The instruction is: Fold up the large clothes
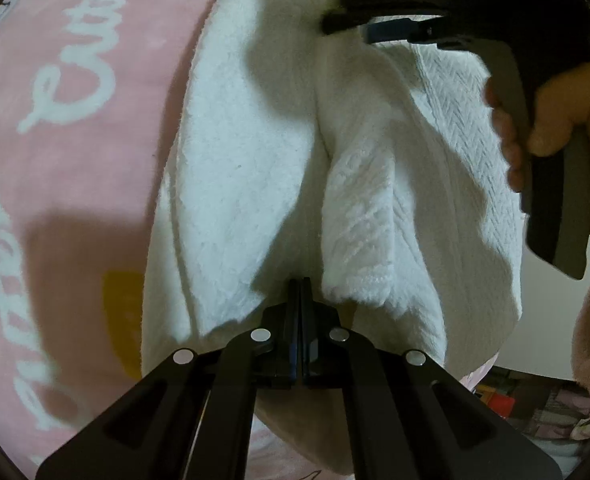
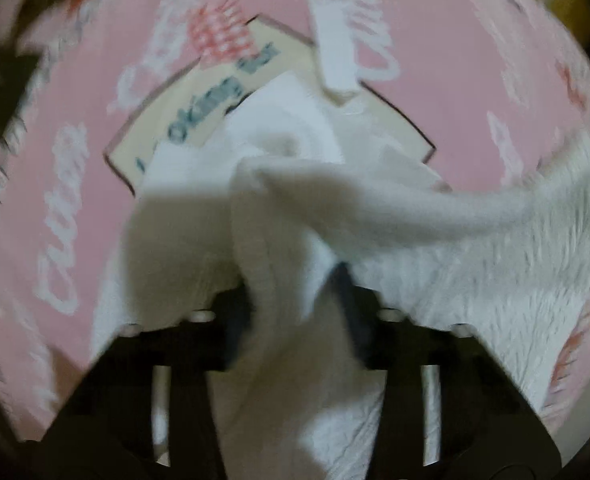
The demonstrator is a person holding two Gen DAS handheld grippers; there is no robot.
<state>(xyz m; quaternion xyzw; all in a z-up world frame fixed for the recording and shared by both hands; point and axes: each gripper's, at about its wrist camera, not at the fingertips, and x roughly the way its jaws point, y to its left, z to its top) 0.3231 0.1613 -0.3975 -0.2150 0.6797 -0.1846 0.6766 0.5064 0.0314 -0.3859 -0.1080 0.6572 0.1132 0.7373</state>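
A large white knitted garment hangs and drapes over a pink printed blanket. My left gripper is shut on a fold of its fabric at the near edge. My right gripper is shut on a thick bunch of the same garment, which spills over its fingers and hides the tips. The right gripper and the hand holding it also show in the left wrist view, above the garment's far side. The right wrist view is blurred by motion.
The pink blanket with white lettering and a cream label patch covers the surface under the garment. At the lower right of the left wrist view the blanket's edge ends, with cluttered floor items beyond it.
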